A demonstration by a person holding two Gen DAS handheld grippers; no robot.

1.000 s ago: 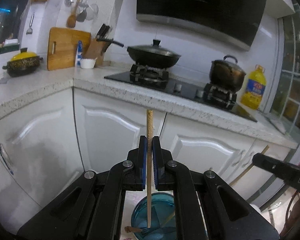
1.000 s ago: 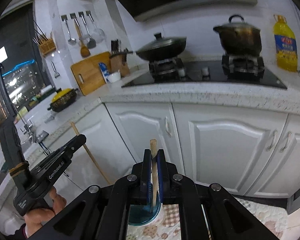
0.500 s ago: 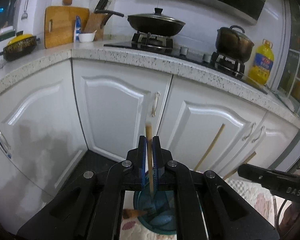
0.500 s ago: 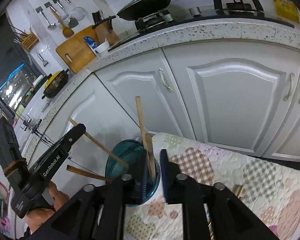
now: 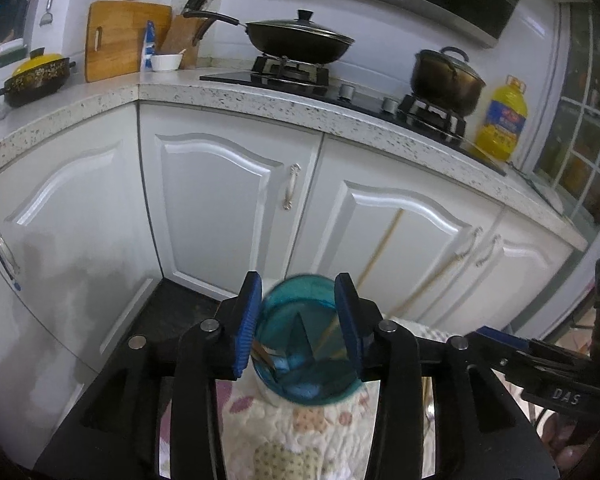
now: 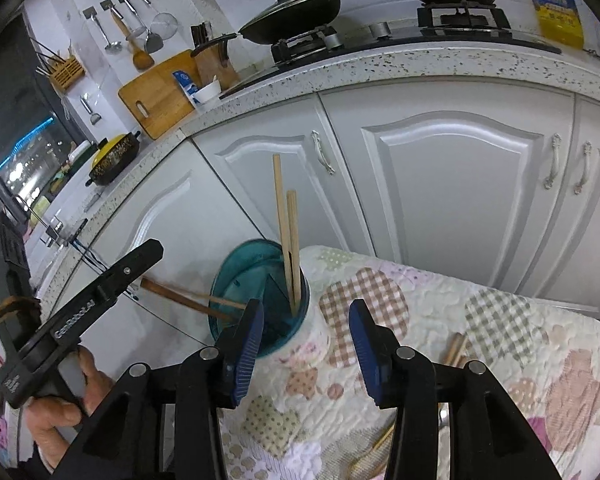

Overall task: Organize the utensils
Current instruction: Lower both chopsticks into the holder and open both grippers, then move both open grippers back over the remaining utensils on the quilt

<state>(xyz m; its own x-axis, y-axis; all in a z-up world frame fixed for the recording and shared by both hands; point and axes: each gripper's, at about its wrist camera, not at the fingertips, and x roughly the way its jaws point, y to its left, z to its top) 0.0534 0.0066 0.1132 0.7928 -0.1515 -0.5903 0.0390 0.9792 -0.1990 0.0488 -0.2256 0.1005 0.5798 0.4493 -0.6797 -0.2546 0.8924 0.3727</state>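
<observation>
Both of your tools are now standing spread and gripping nothing, where a second ago each was pinching a wooden chopstick upright between its pads. Your left tool (image 5: 299, 328) is hanging directly over the teal holder (image 5: 300, 340), whose rim is showing between the open jaws, and a pale stick is leaning inside it just below the right-hand pad. Your right tool (image 6: 306, 344) is sitting just behind and to the right of the same holder (image 6: 256, 300); two chopsticks (image 6: 288, 240) are standing in it ahead of the left-hand jaw, and darker wooden handles (image 6: 180, 298) are poking out toward your left tool. So both sticks are reading as released into the holder, and that pair of placements looks finished.

More work is waiting: loose chopsticks (image 6: 454, 348) are lying on the quilted cloth (image 6: 500, 320) to the right of your right tool, with more pale sticks near the bottom of its view. I am judging the next pick to be there. The holder is sitting close to the cloth's edge, so you are risking a tip if a jaw clips the leaning sticks as you pull back
</observation>
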